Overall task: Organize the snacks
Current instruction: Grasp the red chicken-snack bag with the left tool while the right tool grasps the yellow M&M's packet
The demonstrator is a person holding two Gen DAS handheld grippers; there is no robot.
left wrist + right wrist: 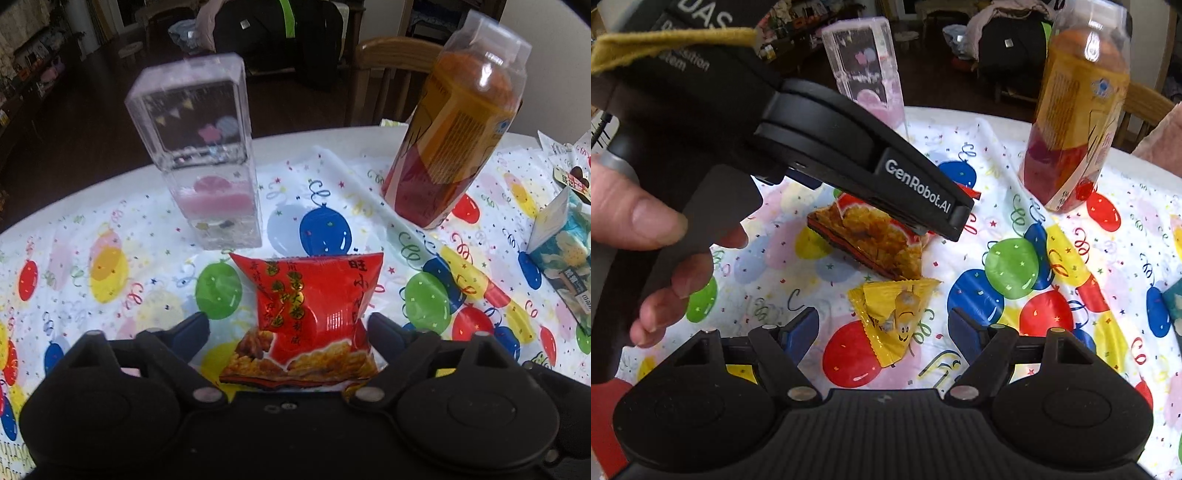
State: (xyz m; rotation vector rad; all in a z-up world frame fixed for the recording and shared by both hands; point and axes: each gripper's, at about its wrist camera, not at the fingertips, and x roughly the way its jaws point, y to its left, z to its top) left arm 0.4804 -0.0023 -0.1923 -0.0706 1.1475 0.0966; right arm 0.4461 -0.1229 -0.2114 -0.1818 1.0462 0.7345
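A red snack packet (314, 317) lies flat on the balloon-print tablecloth (110, 266). My left gripper (290, 326) is open and straddles the packet's near half, one finger on each side. In the right wrist view that left gripper (938, 225) slants down from the upper left over the red packet (871, 236), with a hand (646, 221) on its handle. A small yellow packet (894, 317) with a smiling face lies just in front of the red one. It sits between the fingers of my open right gripper (884, 328), which do not touch it.
A tall clear box (207, 155) with pink filling stands at the back left. An orange and red bottle (454, 129) stands at the back right. More packets (565, 266) lie at the right edge. A wooden chair (391, 55) stands behind the round table.
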